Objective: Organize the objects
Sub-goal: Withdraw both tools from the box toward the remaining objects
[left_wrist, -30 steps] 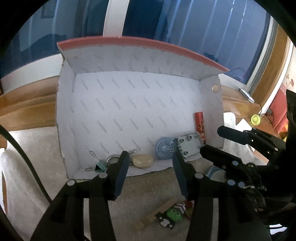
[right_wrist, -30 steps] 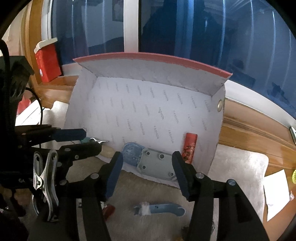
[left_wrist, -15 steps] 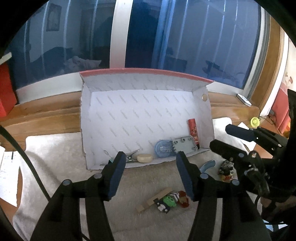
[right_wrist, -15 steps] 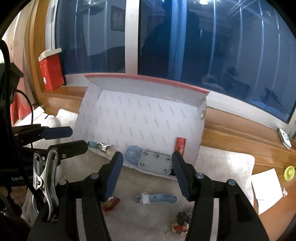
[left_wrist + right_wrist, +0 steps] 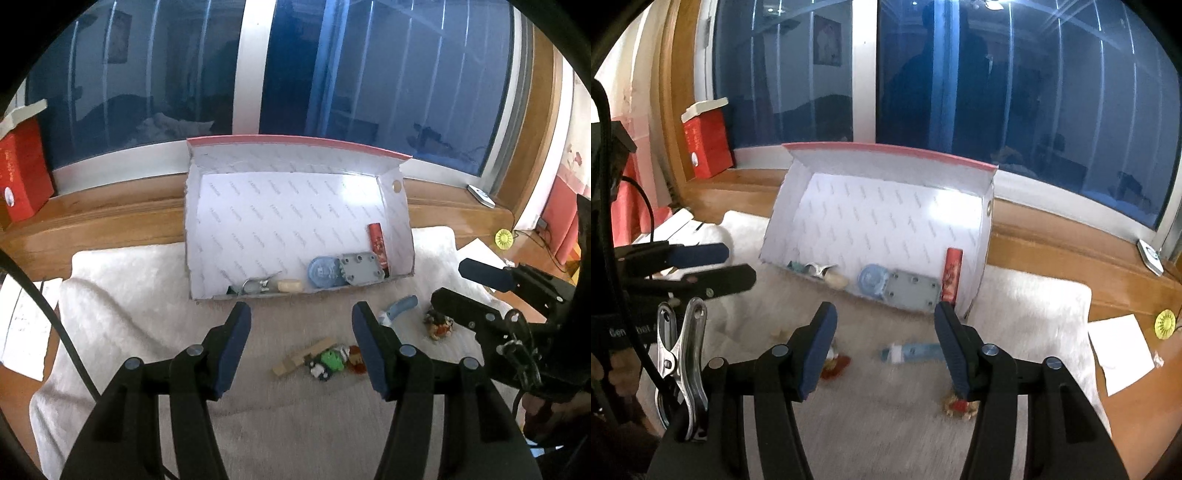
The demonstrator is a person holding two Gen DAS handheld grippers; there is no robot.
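A white box (image 5: 295, 206) with a pink rim lies open on the pale rug (image 5: 147, 295). Along its near edge sit a red tube (image 5: 377, 243), a grey plate (image 5: 361, 267), a blue disc (image 5: 323, 271), a cream puck (image 5: 290, 285) and a metal clip (image 5: 258, 284). On the rug in front lie a blue handle (image 5: 400, 308), a wooden block (image 5: 301, 360), a green toy (image 5: 328, 360) and a small figure (image 5: 439, 325). My left gripper (image 5: 301, 317) is open and empty, short of the box. My right gripper (image 5: 885, 315) is also open and empty, above the blue handle (image 5: 912, 352).
A red carton (image 5: 707, 140) stands on the wooden sill at the left, before a dark window. White paper (image 5: 1119, 350) and a yellow disc (image 5: 1165, 325) lie right of the rug. A steel spring clamp (image 5: 683, 354) hangs on the left tool.
Both grippers have drawn back and up from the box, which now looks smaller. The toys on the rug have come into view. The left jaws stand wider than a second ago.
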